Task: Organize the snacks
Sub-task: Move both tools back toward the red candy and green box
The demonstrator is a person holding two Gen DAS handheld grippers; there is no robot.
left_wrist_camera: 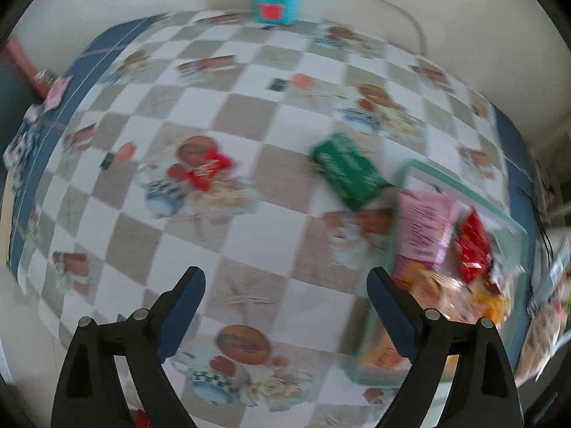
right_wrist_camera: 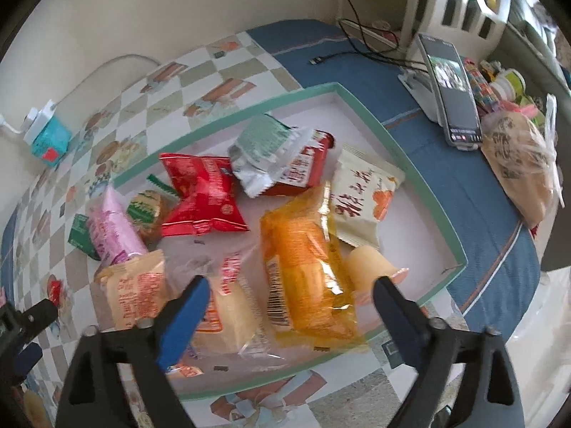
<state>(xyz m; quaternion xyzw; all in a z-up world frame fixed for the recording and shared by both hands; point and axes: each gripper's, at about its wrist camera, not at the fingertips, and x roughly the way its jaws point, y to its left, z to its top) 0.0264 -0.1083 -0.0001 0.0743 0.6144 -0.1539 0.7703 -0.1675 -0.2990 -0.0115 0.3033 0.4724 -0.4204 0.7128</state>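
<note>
A shallow white tray with a teal rim [right_wrist_camera: 371, 121] holds several snack packets: an orange one [right_wrist_camera: 307, 271], a red one [right_wrist_camera: 203, 192], a pink one [right_wrist_camera: 110, 232] and a cream one [right_wrist_camera: 364, 196]. My right gripper [right_wrist_camera: 291, 299] is open and empty, just above the orange packet. A green packet [left_wrist_camera: 348, 169] lies on the checked tablecloth left of the tray [left_wrist_camera: 460, 185]; it shows in the right wrist view [right_wrist_camera: 80, 237] too. A small red packet [left_wrist_camera: 207, 169] lies further left. My left gripper [left_wrist_camera: 285, 292] is open and empty above the cloth.
A teal carton [left_wrist_camera: 273, 3] with a white plug and cable stands at the table's back edge by the wall. A phone on a stand [right_wrist_camera: 453, 92], a black cable [right_wrist_camera: 342, 53] and a bagged bun [right_wrist_camera: 517, 164] sit right of the tray. Shelves stand behind them.
</note>
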